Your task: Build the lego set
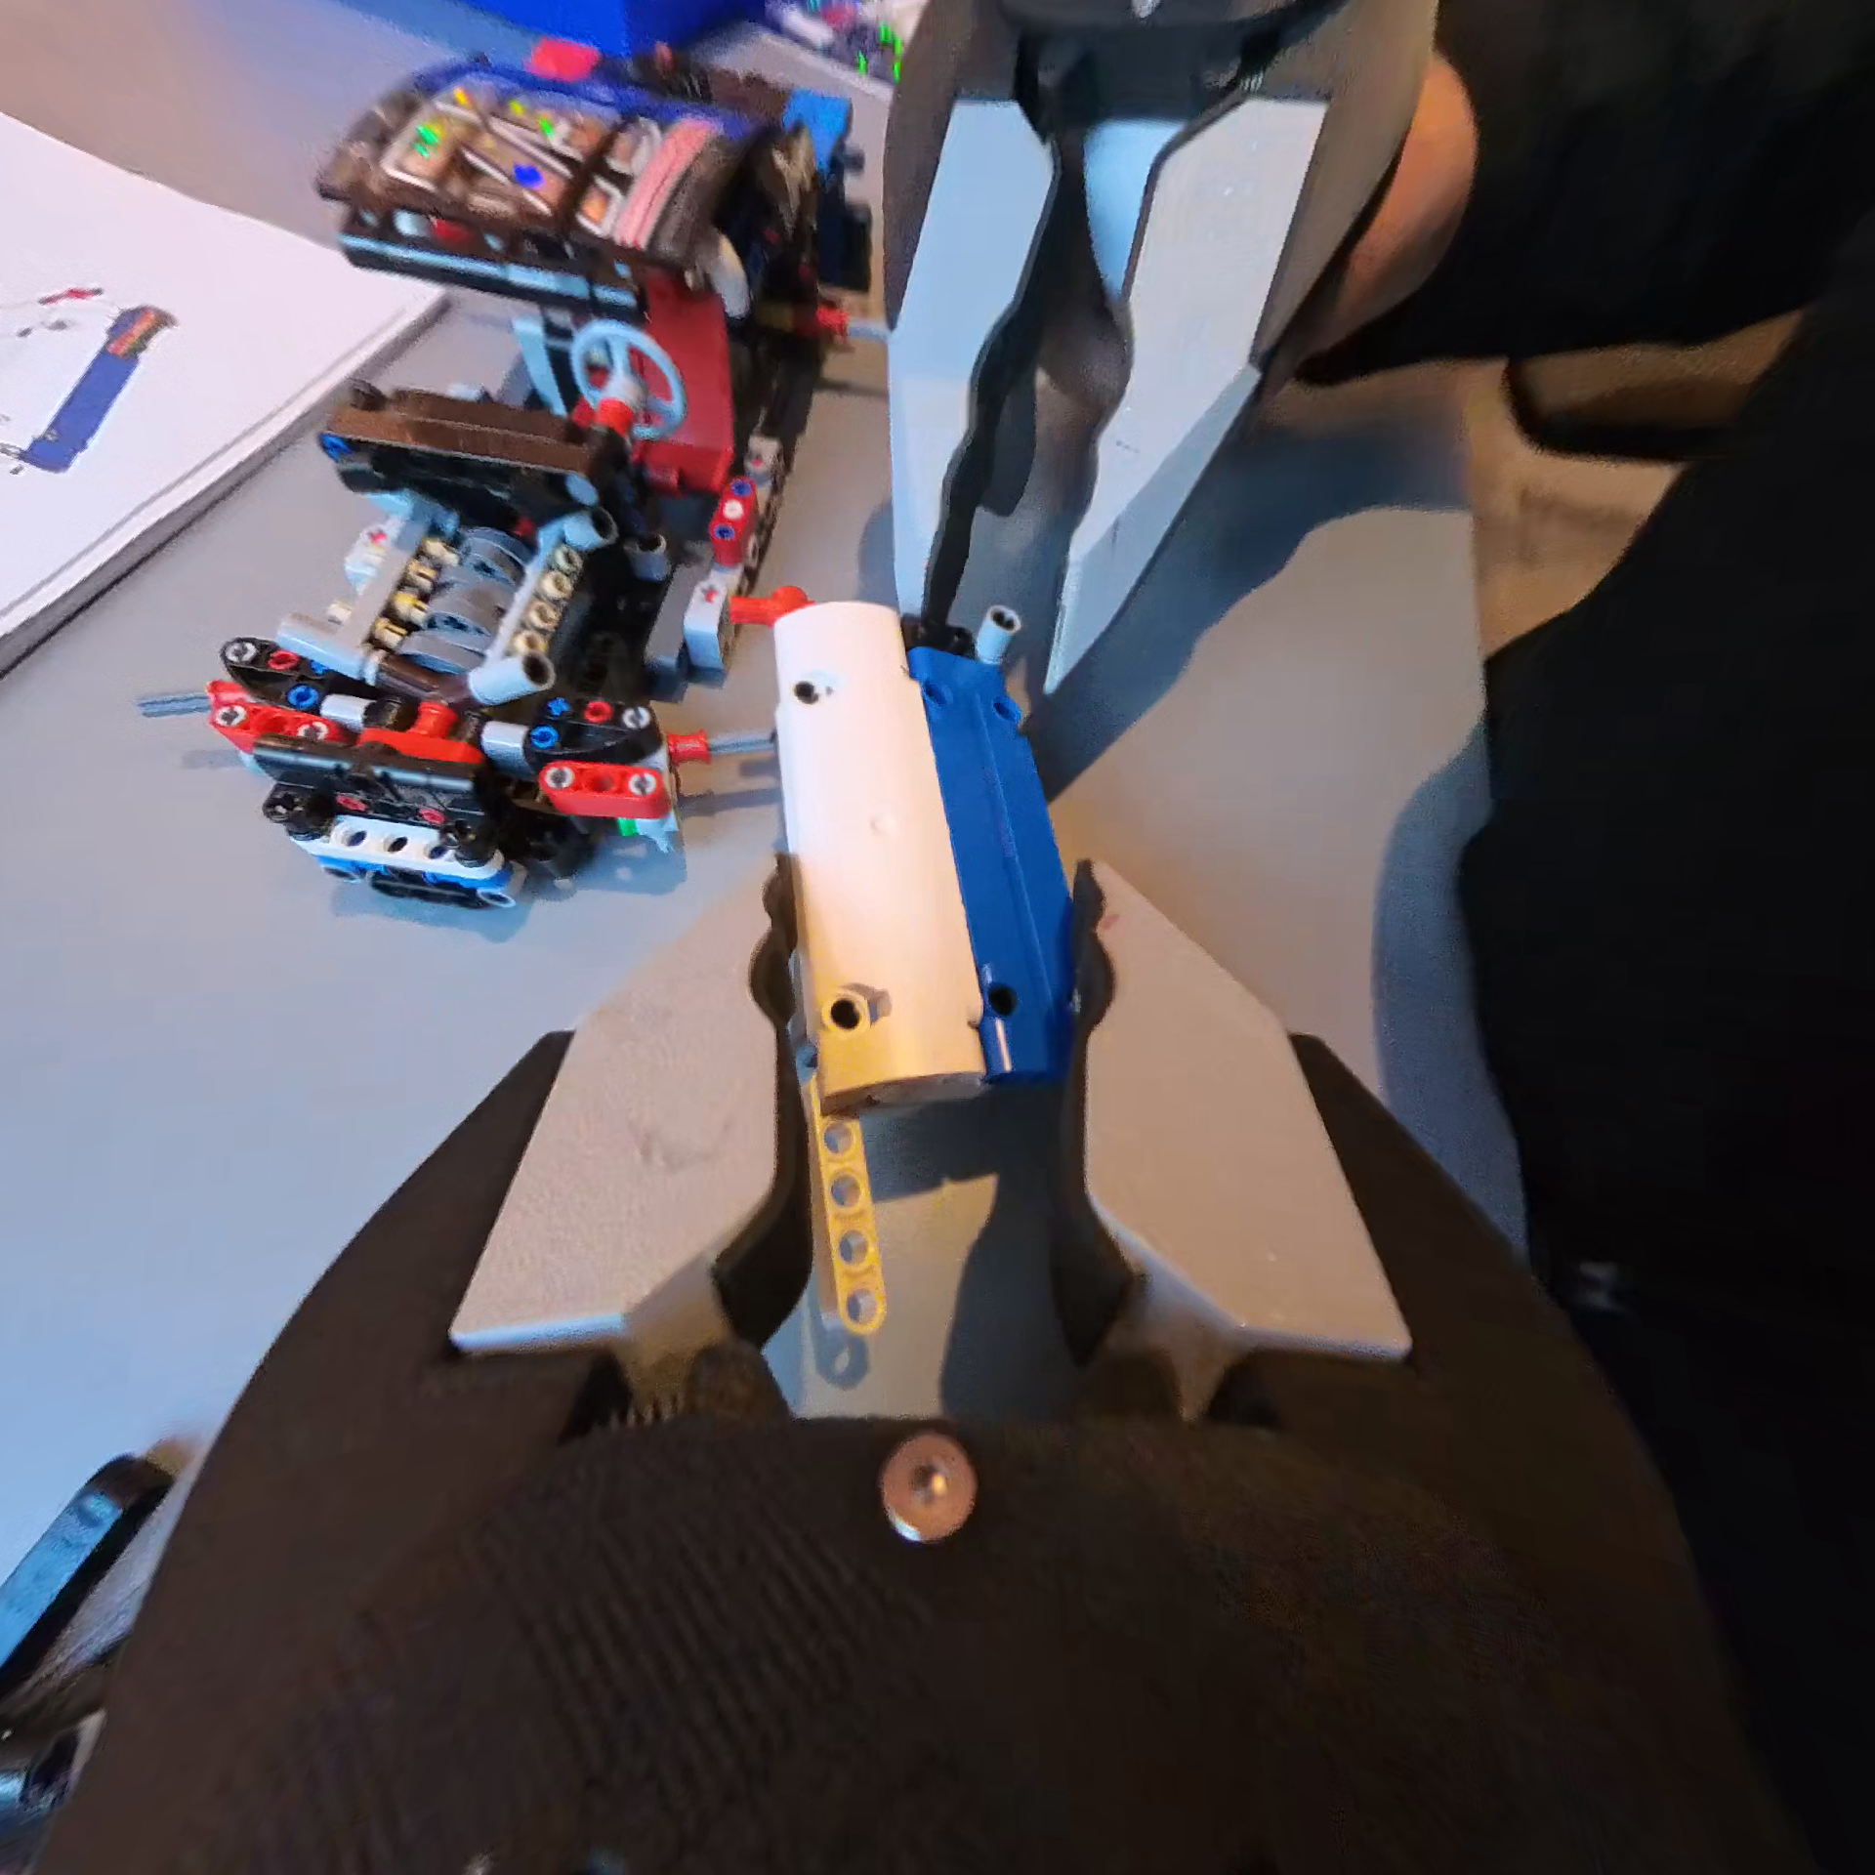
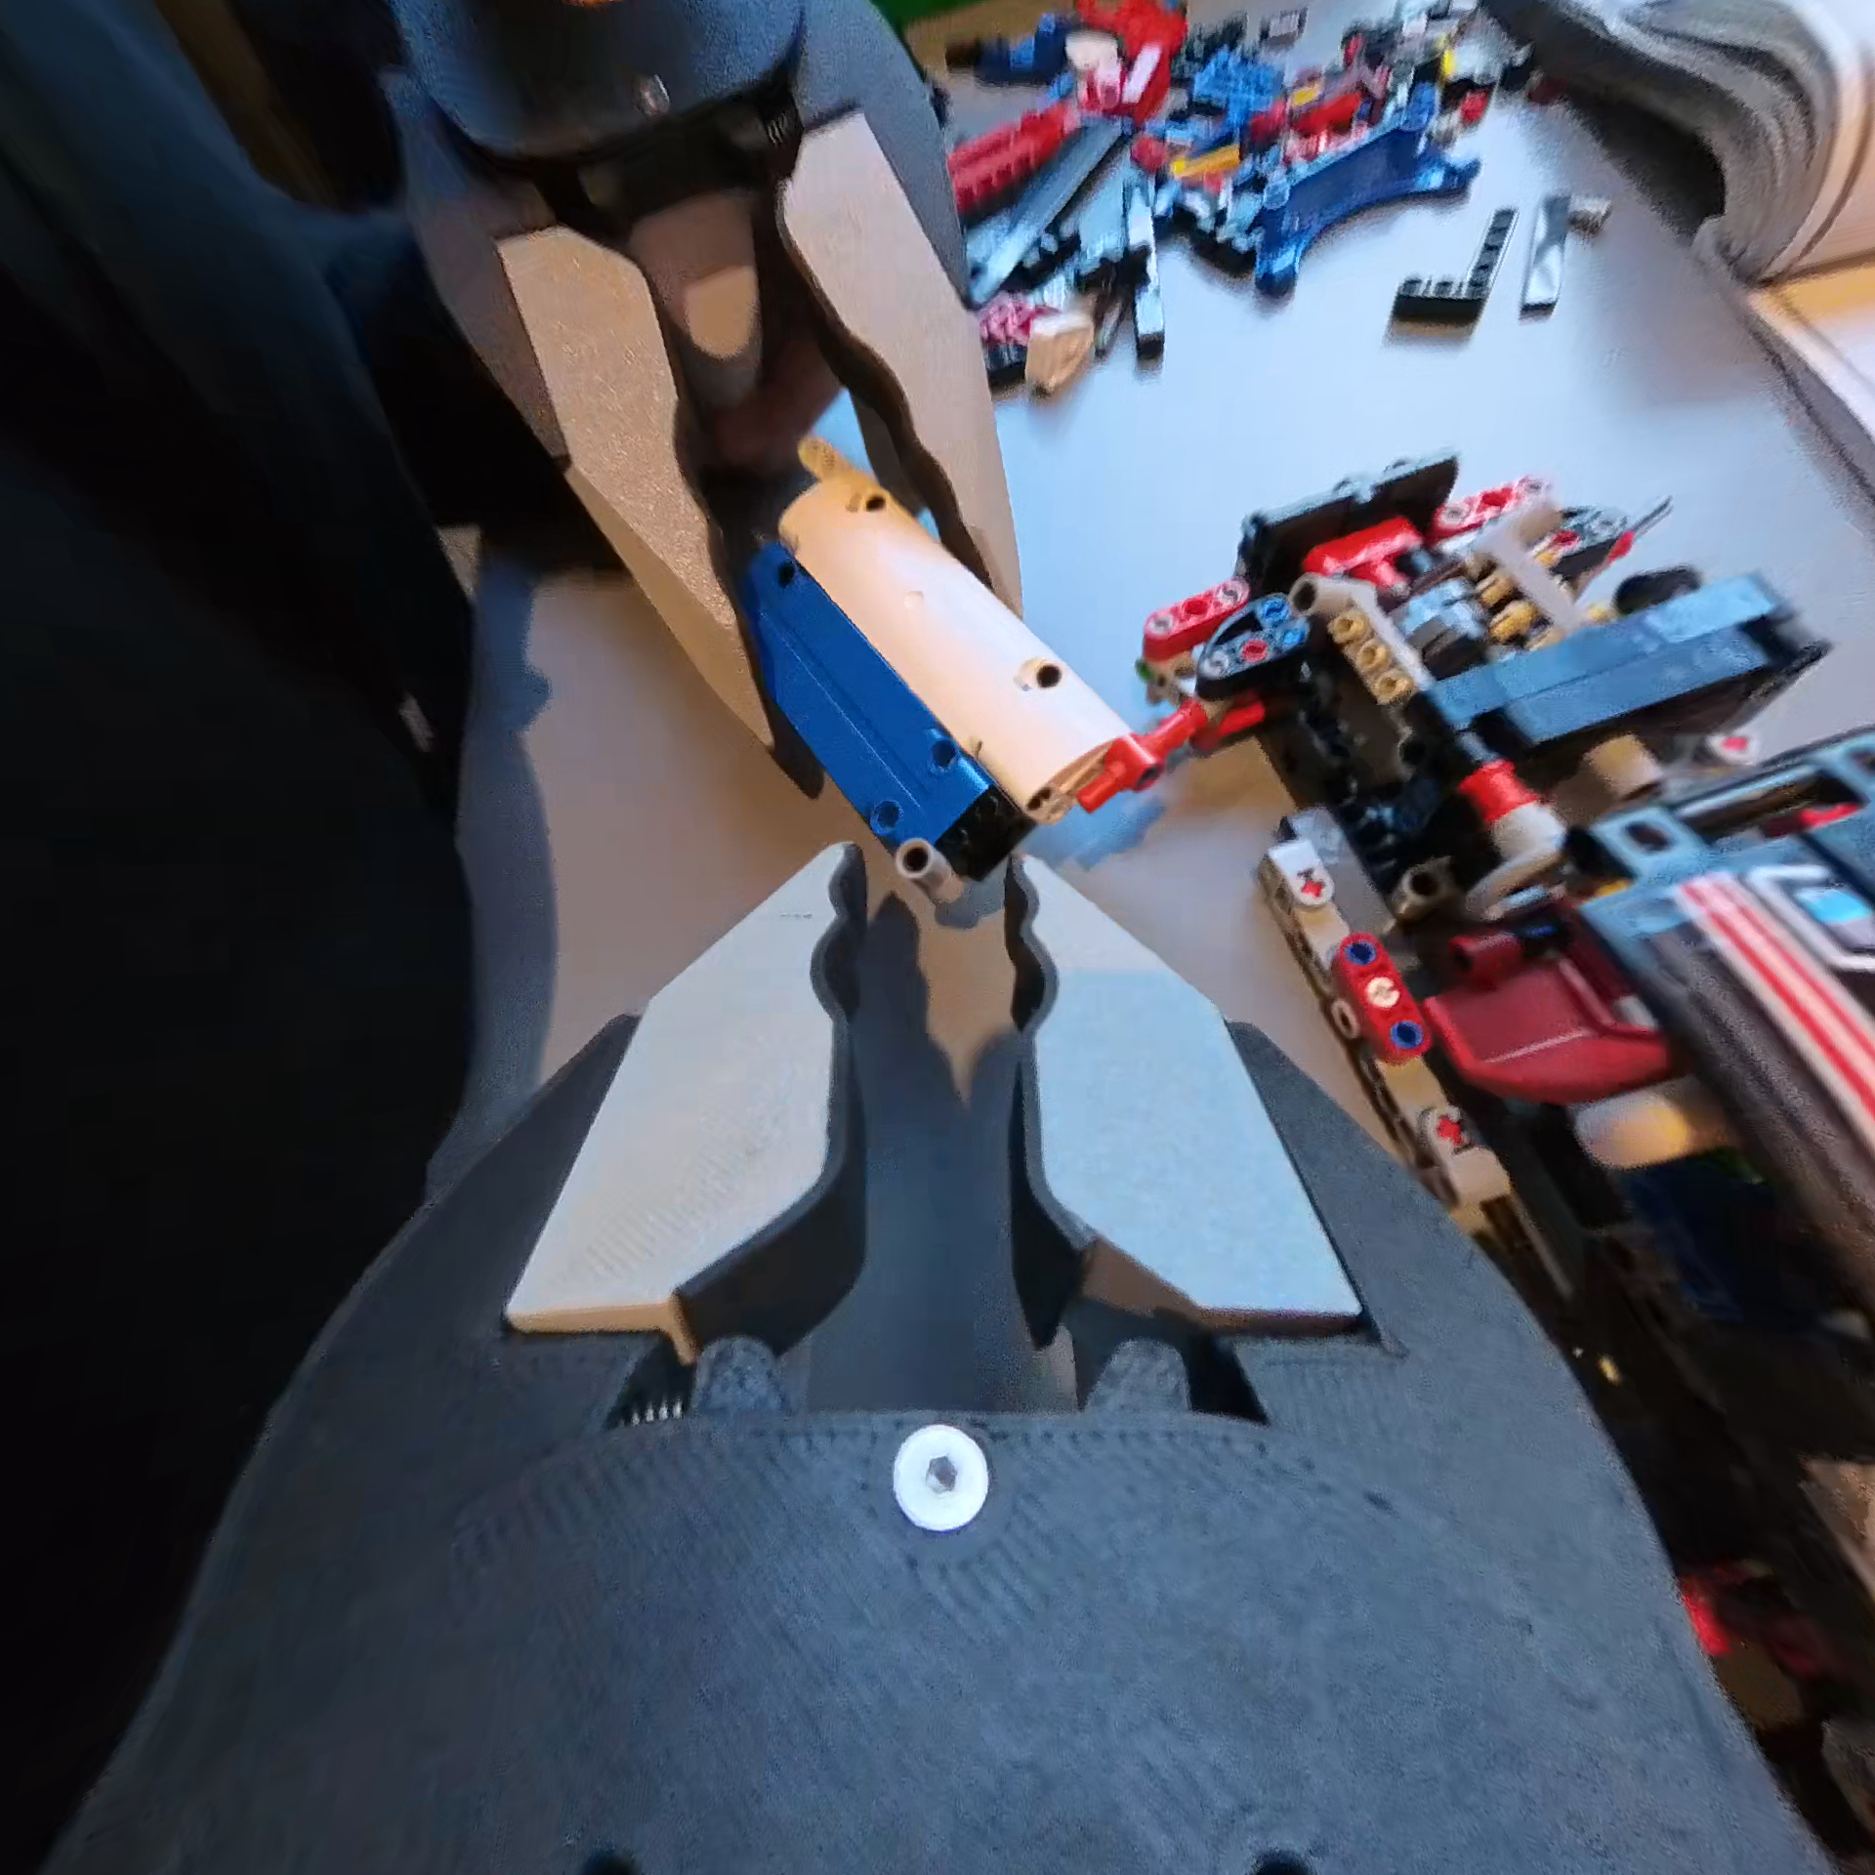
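The left claw [image 1: 928, 949] grips a white-and-blue panel piece [image 1: 913, 862] by its near end, held above the grey table [image 1: 203, 1015]; a yellow holed beam [image 1: 847, 1218] hangs beneath it; the right claw [image 2: 933, 883] is narrow, its tips beside the piece's far end with its small grey pin [image 2: 923, 862], whether touching is unclear; the part-built lego car [image 1: 528, 609] sits just left; loose bricks [image 2: 1218, 152] lie beyond; an instruction booklet [image 1: 132, 406] lies far left.

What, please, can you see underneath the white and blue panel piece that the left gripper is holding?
A yellow holed beam sticks out from under the white and blue panel piece toward the camera. How it attaches is covered by the panel. Below is grey table.
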`<action>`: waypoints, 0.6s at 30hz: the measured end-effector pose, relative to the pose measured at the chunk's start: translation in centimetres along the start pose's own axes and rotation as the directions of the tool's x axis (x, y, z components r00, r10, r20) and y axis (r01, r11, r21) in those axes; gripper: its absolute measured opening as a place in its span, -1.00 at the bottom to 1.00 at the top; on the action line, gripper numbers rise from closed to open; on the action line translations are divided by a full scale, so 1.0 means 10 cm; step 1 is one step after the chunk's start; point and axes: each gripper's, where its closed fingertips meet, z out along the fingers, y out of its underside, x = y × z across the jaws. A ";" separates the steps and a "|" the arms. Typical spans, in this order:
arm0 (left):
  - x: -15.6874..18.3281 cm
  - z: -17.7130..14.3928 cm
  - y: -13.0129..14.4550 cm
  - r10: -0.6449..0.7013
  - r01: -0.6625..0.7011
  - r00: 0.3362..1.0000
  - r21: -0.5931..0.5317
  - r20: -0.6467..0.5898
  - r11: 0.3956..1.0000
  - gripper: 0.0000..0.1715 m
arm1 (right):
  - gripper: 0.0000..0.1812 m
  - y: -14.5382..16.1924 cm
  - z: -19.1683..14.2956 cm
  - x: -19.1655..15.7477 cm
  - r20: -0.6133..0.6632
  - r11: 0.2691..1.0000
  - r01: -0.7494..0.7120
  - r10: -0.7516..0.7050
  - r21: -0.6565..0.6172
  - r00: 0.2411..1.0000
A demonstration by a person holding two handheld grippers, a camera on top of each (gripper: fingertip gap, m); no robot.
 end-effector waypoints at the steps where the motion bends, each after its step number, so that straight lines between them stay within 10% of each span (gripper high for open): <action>1: 0.00 -0.04 -0.04 -0.021 0.021 1.000 0.033 -0.020 0.999 -0.40 | -0.72 -0.06 -0.03 0.00 0.017 1.000 -0.005 0.005 0.020 1.000; 18: -0.24 -0.53 -0.70 -0.136 0.200 0.961 0.264 -0.240 0.943 -0.39 | -0.82 -0.99 -0.96 0.55 -0.217 0.878 0.440 -0.400 0.190 0.891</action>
